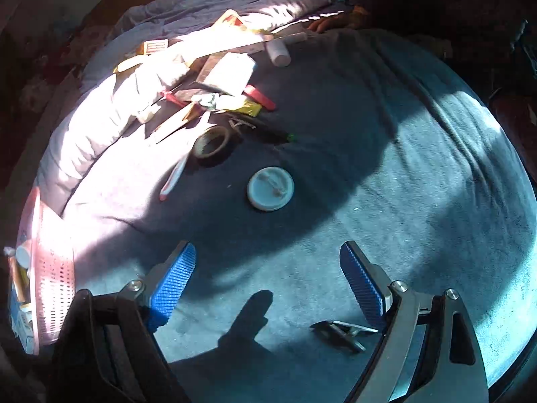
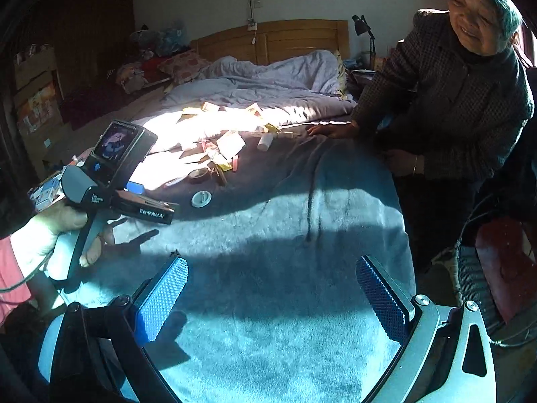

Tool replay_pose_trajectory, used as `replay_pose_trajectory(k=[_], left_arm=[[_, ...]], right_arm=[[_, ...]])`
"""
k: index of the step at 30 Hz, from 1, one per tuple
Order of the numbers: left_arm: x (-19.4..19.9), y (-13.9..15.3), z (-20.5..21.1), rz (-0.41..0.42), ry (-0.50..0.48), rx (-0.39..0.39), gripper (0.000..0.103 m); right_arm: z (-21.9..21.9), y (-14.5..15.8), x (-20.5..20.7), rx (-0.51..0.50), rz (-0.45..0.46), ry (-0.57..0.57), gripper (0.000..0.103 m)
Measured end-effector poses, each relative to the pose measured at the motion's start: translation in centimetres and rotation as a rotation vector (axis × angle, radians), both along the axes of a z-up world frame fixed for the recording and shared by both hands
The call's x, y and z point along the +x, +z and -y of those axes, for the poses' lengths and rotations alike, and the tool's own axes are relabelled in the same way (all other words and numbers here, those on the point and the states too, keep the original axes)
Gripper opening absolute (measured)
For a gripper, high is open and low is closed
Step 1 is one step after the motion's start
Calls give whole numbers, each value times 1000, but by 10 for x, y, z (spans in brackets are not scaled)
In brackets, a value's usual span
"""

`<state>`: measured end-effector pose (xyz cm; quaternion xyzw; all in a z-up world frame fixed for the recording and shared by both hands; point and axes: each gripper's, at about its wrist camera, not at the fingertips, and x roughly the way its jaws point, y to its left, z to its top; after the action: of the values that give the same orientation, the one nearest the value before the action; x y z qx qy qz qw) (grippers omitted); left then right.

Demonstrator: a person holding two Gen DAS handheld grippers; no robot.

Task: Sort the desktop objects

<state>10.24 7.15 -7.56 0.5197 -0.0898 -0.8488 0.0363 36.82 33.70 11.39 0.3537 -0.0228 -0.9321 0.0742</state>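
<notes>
The clutter I have to sort lies on a bed: a heap of boxes and packets [image 1: 218,77] sits in the sun patch toward the far side, with a white bottle [image 1: 278,52] at its right end. Closer to me, a tape roll [image 1: 212,141] and a toothbrush [image 1: 173,176] lie side by side, almost touching, and a round white lid [image 1: 270,188] rests alone on the blanket [image 1: 402,201], apart from the heap. A small metal clip [image 1: 339,330] lies near my left claw's right finger.

My left claw [image 1: 268,282] is spread wide with nothing between its blue pads [image 1: 174,282], hanging over bare blanket short of the lid. My right claw [image 2: 272,299] is also spread and holds nothing, above the near part of the bed; from its camera I see the left rig [image 2: 114,181] gripped in the left hand [image 2: 57,231], near the bed's left edge.

A pink perforated basket [image 1: 53,288] stands at that left edge, already holding a few items. The blanket between the lid and the right edge is open. A woman [image 2: 463,94] stands at the right side with one hand on the bed beside the bottle. The wooden headboard [image 2: 275,38] closes the far end.
</notes>
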Motion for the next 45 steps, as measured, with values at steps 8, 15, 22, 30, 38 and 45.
replay_pose_trajectory(k=[8, 15, 22, 30, 38, 45], left_arm=[[-63, -42, -115, -25, -87, 118, 95], [-56, -53, -92, -146, -81, 306, 103], [-57, -55, -94, -150, -82, 287, 103], [-56, -55, -94, -151, -80, 290, 103], [-56, -55, -94, -151, -78, 290, 103], [-56, -55, -94, -151, -76, 290, 103]], right_arm=[[-54, -83, -68, -199, 109, -161, 103], [-54, -114, -93, -262, 95, -106, 103], [-60, -131, -103, -334, 55, -25, 103], [-92, -146, -82, -518, -19, -14, 103], [-95, -159, -87, -576, -19, 47, 103], [-105, -167, -92, -635, -5, 41, 103]])
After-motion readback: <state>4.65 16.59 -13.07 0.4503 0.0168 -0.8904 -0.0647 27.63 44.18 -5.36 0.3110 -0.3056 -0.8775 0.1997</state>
